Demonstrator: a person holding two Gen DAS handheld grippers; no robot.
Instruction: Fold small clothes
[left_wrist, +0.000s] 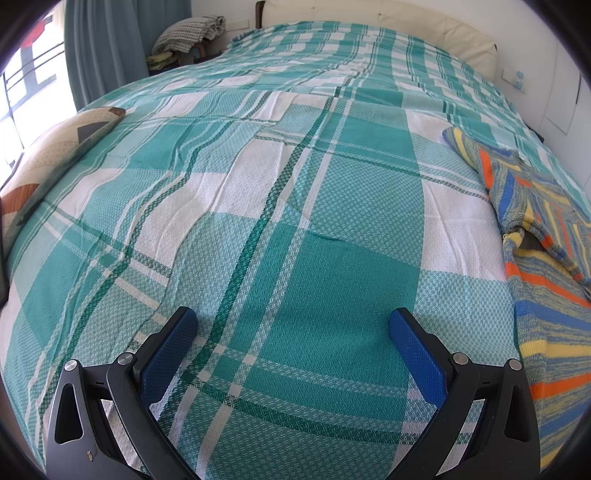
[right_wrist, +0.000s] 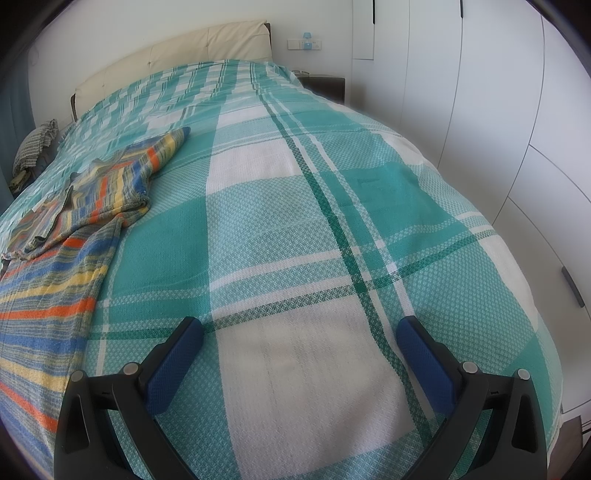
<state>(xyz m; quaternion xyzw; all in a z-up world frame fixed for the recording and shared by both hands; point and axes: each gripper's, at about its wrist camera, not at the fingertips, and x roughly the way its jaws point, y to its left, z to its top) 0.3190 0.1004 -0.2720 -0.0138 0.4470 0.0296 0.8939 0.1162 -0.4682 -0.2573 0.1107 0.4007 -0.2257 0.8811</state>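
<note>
Bedspread (left_wrist: 280, 229) in teal and white plaid fills both views, and we hover over bare stretches of it. Our striped knit garment (left_wrist: 546, 258) lies spread between the two tools: off to the right of the left gripper (left_wrist: 293, 325), off to the left of the right gripper (right_wrist: 301, 332). Its long axis seems to run from the near edge of the bed toward the headboard (right_wrist: 170, 55), one sleeve (right_wrist: 162, 151) reaching outward. Neither tool looks clearly nearer. Both sets of jaws stand spread wide, holding nothing.
</note>
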